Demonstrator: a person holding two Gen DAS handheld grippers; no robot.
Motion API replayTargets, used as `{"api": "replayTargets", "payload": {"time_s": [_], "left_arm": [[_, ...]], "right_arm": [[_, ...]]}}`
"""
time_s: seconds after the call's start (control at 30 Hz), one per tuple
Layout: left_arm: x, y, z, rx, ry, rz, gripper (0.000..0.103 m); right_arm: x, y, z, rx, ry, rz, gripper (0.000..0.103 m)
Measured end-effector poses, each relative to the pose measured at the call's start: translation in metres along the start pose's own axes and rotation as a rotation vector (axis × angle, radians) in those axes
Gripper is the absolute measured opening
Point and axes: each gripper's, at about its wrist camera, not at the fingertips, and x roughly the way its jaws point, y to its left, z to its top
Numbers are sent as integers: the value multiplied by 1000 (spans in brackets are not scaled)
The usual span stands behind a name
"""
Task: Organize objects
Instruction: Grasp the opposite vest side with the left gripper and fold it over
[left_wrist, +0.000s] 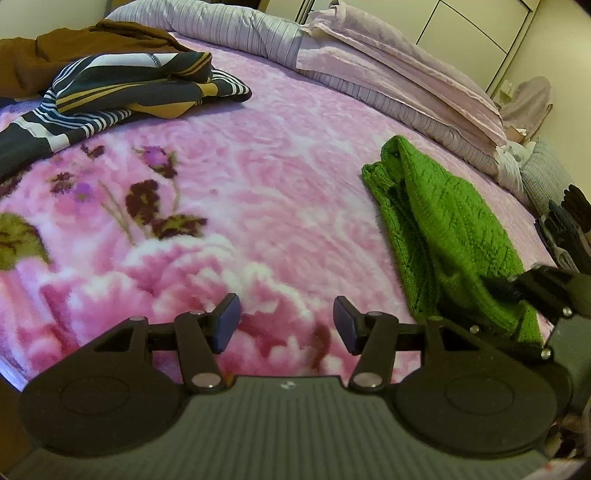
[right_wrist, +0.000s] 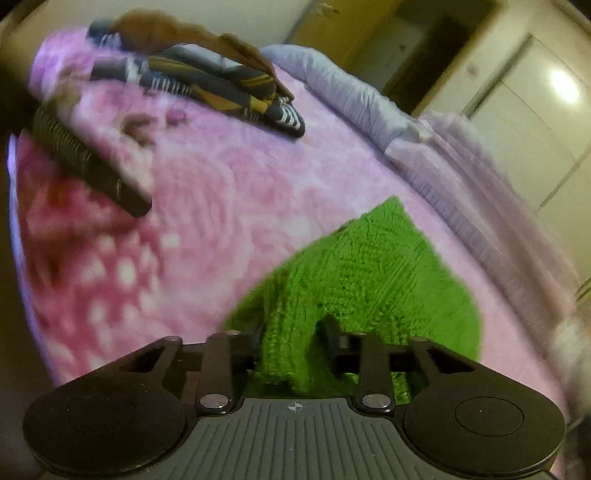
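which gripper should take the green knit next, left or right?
Right. The right gripper already has a fold of the green knit between its fingers. The left gripper hovers open over the bare pink blanket, beside the knit.

A bed (left_wrist: 280, 177) fills most of both views, covered by a plush pink blanket (left_wrist: 258, 192) printed with large roses and dark flower sprigs. Along its far side lies a rolled lilac striped duvet (left_wrist: 236, 27) and folded pale lilac bedding (left_wrist: 399, 74). Behind the bed stand cream wardrobe doors (left_wrist: 476, 26) with thin panel lines. A round glare of light (right_wrist: 564, 85) reflects off one door in the right wrist view. Near the bed's far corner something pale and draped (left_wrist: 528, 103) hangs, possibly a towel. The walls are cream.
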Motion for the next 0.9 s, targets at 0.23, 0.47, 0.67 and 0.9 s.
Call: {"api": "replayTargets", "payload": {"time_s": [0.23,0.47,0.67,0.9], "left_arm": [[-5,-2,24,-49,-2,-71,51],[37,-34,87,-7,-36,-236,51],[106,-66,139,3,-27,-372,51],[178,-71,162,-42,39,-385,51]], "right_arm": [[-56,-59,5,213,-112,96,66],[-6,-220,-54,929,13,24,66],[56,-287,-89,1293,62,137,54],[93,-291,-105,1324,92,187,37]]}}
